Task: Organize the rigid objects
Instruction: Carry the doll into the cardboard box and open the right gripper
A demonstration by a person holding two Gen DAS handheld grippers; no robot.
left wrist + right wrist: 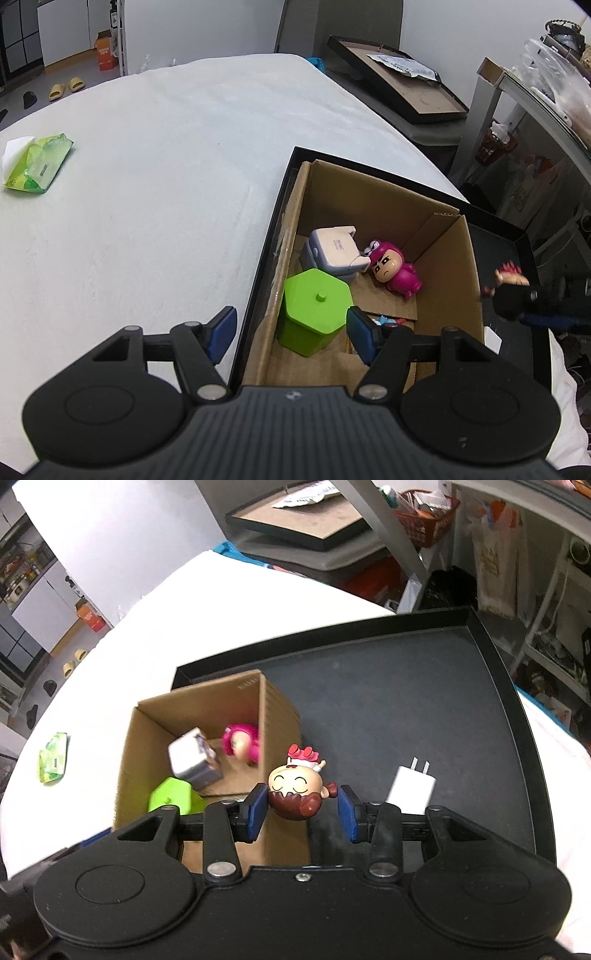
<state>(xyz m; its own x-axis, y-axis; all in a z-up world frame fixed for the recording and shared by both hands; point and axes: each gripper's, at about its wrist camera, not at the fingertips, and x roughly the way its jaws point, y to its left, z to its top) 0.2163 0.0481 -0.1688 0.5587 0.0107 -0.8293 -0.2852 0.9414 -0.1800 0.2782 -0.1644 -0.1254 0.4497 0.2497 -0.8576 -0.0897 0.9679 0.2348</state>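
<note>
Right gripper [302,810]: jaws narrowed onto a figurine [297,788], brown-haired head pinched between the blue pads [257,808], face up, red bow pointing away. Held above the box's [280,709] right wall, over the black tray [406,701]. Left gripper [291,334]: jaws about half open, gripping nothing, straddling the box's near left corner; left pad [223,330] outside over the white cloth [147,166], right pad [362,336] inside beside a green hexagonal pot [314,310]. Box sits against the tray's left edge. Inside: green pot near the left wall, grey cube toy [330,251] just behind it, pink figurine [391,271] lying towards the far right corner. White charger [412,784] flat on the tray's near part, prongs pointing away. Green tissue pack [38,164] at the cloth's left edge.
</note>
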